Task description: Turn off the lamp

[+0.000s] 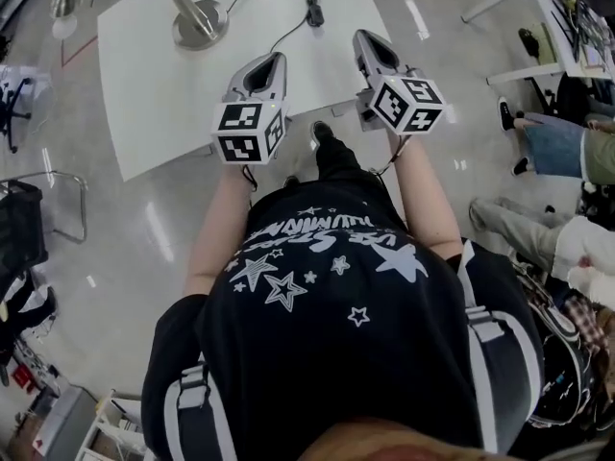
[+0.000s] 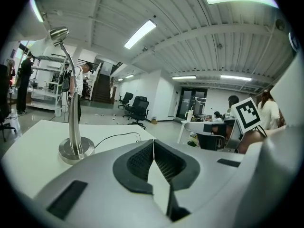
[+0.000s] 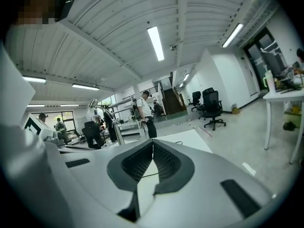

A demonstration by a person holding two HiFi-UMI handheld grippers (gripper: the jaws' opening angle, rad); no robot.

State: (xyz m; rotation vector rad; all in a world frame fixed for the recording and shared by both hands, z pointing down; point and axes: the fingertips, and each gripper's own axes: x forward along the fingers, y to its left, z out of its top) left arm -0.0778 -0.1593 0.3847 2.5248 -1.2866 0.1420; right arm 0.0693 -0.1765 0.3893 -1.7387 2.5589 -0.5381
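The lamp (image 1: 197, 22) stands on the far left part of the white table (image 1: 163, 104). It is silver, with a round base and a thin arm that bends out over the table's left edge to a small head. A black cable (image 1: 279, 36) runs from the base across the tabletop to a small dark switch (image 1: 312, 10) near the far edge. I cannot tell whether the lamp is lit.

A person in a black shirt with white stars holds the 2 tongs side by side over the near edge of the table, both pointing toward it and slightly down. Neither touches the lamp, the cable or the switch.

The left gripper (image 2: 153, 144) is clenched: its 2 ribbed pads meet along a thin line with nothing between them. Its view has the lamp ahead and to the left, well apart from the jaws.

The right gripper (image 3: 153, 144) is clenched too, pads together and empty. In the head view it sits nearer the switch than the left one does.

Office chairs (image 2: 137, 109) stand on the glossy floor beyond the table, and seated people (image 1: 567, 147) are off to the right.
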